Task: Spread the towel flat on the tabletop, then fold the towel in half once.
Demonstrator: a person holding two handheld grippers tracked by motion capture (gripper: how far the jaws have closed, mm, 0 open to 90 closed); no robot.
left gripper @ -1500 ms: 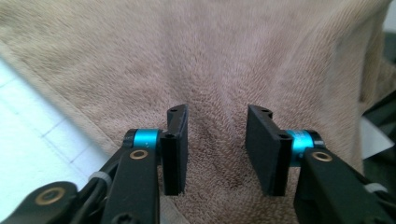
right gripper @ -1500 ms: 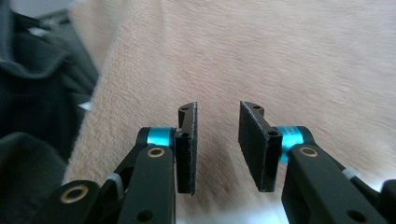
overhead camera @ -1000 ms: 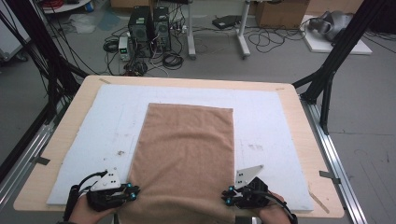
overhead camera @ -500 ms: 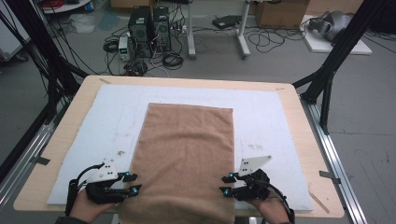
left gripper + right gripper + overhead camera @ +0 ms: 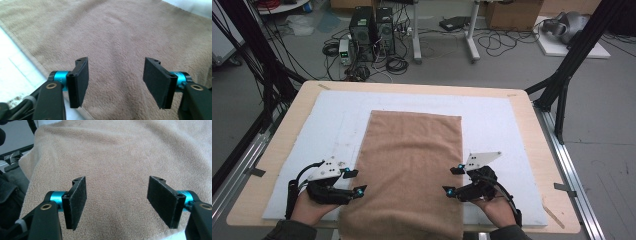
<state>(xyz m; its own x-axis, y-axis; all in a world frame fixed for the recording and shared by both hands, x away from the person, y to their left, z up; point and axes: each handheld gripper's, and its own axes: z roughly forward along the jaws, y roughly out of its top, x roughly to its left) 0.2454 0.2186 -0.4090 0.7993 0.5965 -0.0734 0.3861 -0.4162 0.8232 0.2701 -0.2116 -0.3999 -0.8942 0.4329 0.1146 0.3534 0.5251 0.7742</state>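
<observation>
A brown towel (image 5: 412, 165) lies flat along the middle of the white mat (image 5: 507, 125), its near end hanging over the table's front edge. My left gripper (image 5: 354, 182) hovers at the towel's left edge near the front, jaws wide apart, nothing between them. In the left gripper view the towel (image 5: 117, 37) lies under the open gripper (image 5: 120, 85), with its hem running off to the left. My right gripper (image 5: 454, 181) sits at the towel's right edge, also open. The right gripper view looks across the towel (image 5: 120, 157) between the spread pads of my right gripper (image 5: 120, 205).
The mat covers a wooden table (image 5: 532, 100) with metal rails along both sides. Black frame legs (image 5: 562, 85) stand at the back right and back left. Computers and cables (image 5: 372, 30) sit on the floor beyond the table.
Both grippers moved forward from the table's front edge along the towel's sides. Their jaws stand open now over the towel's edges.
</observation>
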